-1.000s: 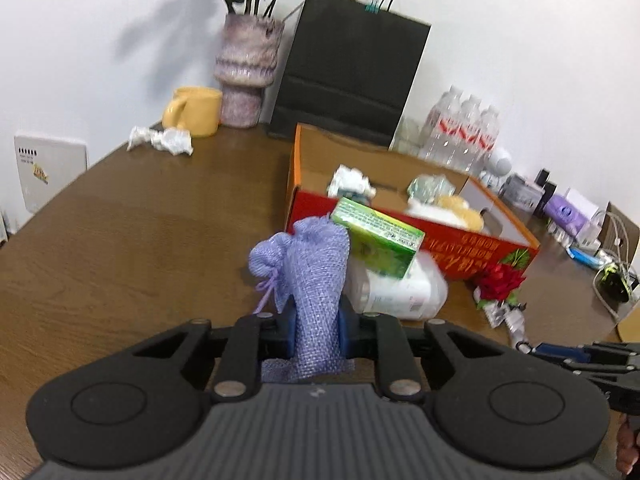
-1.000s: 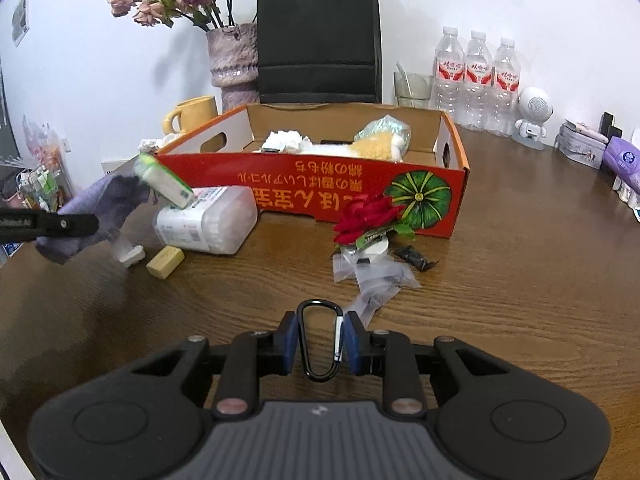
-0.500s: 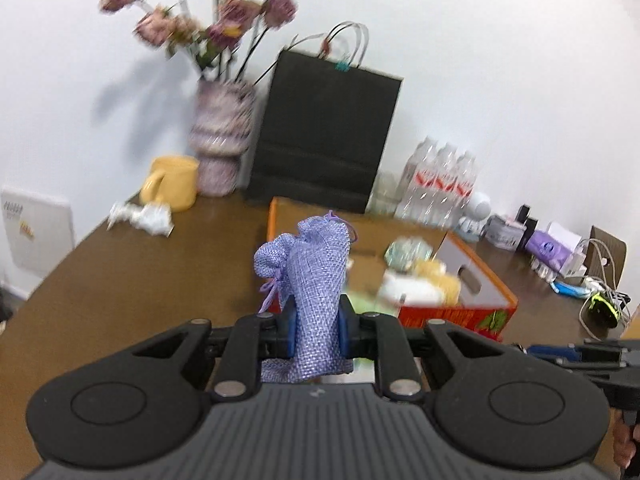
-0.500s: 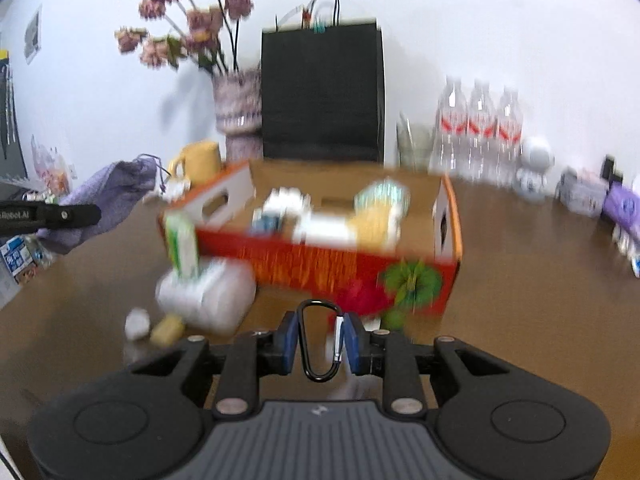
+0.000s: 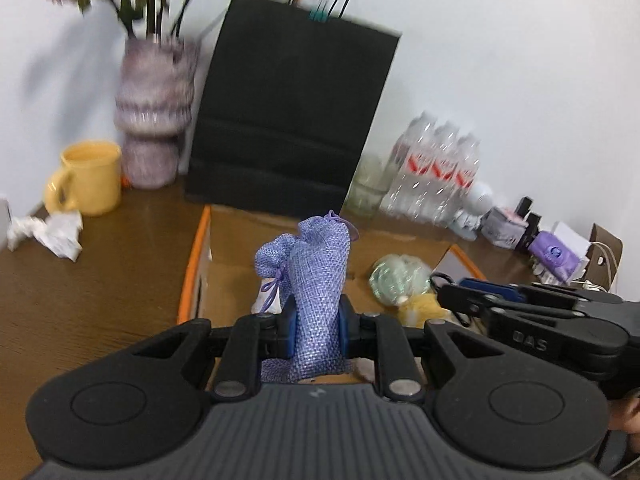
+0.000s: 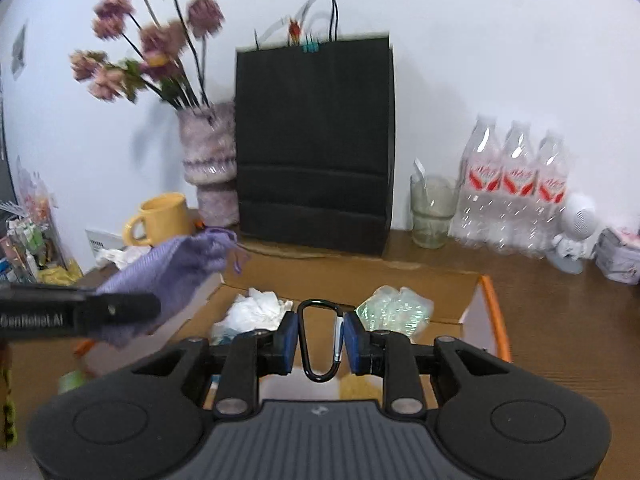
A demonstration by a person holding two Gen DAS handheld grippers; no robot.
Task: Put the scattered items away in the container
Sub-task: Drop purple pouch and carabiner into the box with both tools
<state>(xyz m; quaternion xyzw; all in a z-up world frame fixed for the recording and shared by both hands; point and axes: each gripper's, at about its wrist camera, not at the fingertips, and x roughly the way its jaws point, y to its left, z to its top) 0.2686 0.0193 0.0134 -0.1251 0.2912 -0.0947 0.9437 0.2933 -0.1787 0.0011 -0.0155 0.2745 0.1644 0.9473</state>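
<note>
Both loads hang over the open box (image 6: 486, 300) so a release lands inside: left gripper (image 5: 314, 330) pinches the purple pouch (image 5: 316, 280), right gripper (image 6: 320, 338) clamps the carabiner (image 6: 318, 340).

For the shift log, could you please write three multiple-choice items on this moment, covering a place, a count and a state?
1. Where is the yellow mug?
A. Inside the box
B. Left of the vase
C. Behind the bottles

2. How many water bottles stand by the wall?
A. Two
B. Three
C. Five

3. What grips the black carabiner?
A. Right gripper
B. Left gripper
C. Nothing

Key: 1 B, it stands on the table beside the vase. 2 B, three caps and red labels show. 3 A, the right gripper pinches it over the cardboard box, while the left gripper holds the purple pouch.
</note>
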